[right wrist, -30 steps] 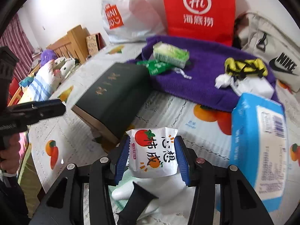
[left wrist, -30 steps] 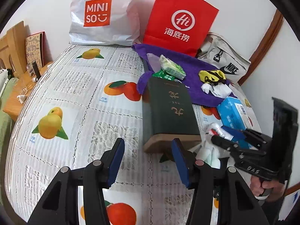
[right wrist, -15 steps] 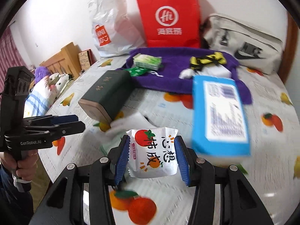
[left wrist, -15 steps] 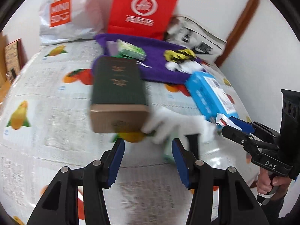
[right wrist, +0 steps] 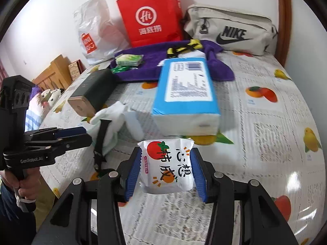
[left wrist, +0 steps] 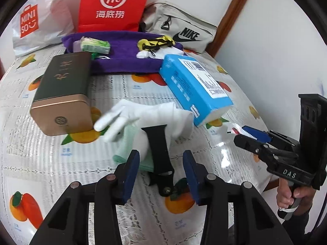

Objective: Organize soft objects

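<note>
The right gripper point(right wrist: 166, 171) has its blue fingers point(right wrist: 133, 171) pressed on both sides of a small white snack packet point(right wrist: 166, 168) printed with a tomato, holding it above the fruit-patterned cloth of the desk point(right wrist: 265, 143). The left gripper point(left wrist: 161, 172) has its fingers point(left wrist: 130, 173) closing, part-way apart, with a black strap point(left wrist: 158, 145) lying on the desk between them; the pads do not press on it. Just beyond the strap lies a white glove point(left wrist: 143, 116) over a pale green cloth point(left wrist: 124, 143). Left of the glove rests a dark green box with a gold end point(left wrist: 61, 94), its near corner touching the glove's fingertips. Right of the glove lies a blue pack of tissues point(left wrist: 194, 85), its near end over the glove's cuff. Farther back a purple towel point(left wrist: 122, 61) carries a small green packet point(left wrist: 95, 45) and a yellow and black item point(left wrist: 155, 41). Against the far wall stand a white shopping bag point(left wrist: 40, 26), a red paper bag point(left wrist: 114, 4) and a beige pouch point(left wrist: 184, 30). At the right edge of the left view, a person's hand point(left wrist: 290, 194) grips the other tool's handle.
</note>
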Demonstrator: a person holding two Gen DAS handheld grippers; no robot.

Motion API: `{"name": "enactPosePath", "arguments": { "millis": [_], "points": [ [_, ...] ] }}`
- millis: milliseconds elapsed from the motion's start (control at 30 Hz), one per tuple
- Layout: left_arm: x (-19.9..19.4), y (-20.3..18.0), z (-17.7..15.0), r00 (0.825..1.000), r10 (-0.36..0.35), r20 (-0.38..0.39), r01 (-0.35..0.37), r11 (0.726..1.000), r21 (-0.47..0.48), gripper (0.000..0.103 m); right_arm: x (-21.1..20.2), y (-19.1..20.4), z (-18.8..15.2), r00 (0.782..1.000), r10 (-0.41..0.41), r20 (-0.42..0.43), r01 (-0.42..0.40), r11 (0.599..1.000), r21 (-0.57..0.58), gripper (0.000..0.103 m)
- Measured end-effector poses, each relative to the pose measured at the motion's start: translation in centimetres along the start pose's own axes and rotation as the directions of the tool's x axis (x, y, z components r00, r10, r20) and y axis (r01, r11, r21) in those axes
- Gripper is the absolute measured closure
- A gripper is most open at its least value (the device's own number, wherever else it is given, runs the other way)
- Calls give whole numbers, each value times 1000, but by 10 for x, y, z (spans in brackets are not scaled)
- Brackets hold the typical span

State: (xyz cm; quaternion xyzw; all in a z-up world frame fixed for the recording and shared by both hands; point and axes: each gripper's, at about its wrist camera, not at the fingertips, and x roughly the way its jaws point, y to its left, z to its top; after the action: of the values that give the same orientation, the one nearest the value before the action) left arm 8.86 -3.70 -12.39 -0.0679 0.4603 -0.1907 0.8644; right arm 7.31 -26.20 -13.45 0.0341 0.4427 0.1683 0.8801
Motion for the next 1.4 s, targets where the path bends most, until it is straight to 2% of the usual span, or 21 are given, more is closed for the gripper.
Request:
{"name": "enactPosePath", "arguments": {
  "millis": [333, 500, 667, 1167, 1400],
  "points": [
    [25, -5, -2, 995, 93, -38, -93, 995, 21, 62, 8, -17, -8, 1000, 8, -9, -7, 999, 50, 55],
    [31, -6, -4, 989, 142, -39, -140, 989, 46, 74, 10, -20, -10, 1000, 14, -14, -13, 998, 62, 55],
    [19, 1, -4, 993, 113, -25, -113, 993, 23, 81, 11, -21, -13, 1000, 13, -17, -11, 997, 72, 55],
    [-21, 26, -16, 995, 92, 41, -89, 994, -57, 83, 13, -16, -16, 1000, 16, -16, -15, 996, 88, 55],
    [-40, 28, -16, 990, 98, 97, -93, 994, -56, 83, 18, -18, -17, 1000, 16, -23, -14, 996, 91, 55]
  ]
}}
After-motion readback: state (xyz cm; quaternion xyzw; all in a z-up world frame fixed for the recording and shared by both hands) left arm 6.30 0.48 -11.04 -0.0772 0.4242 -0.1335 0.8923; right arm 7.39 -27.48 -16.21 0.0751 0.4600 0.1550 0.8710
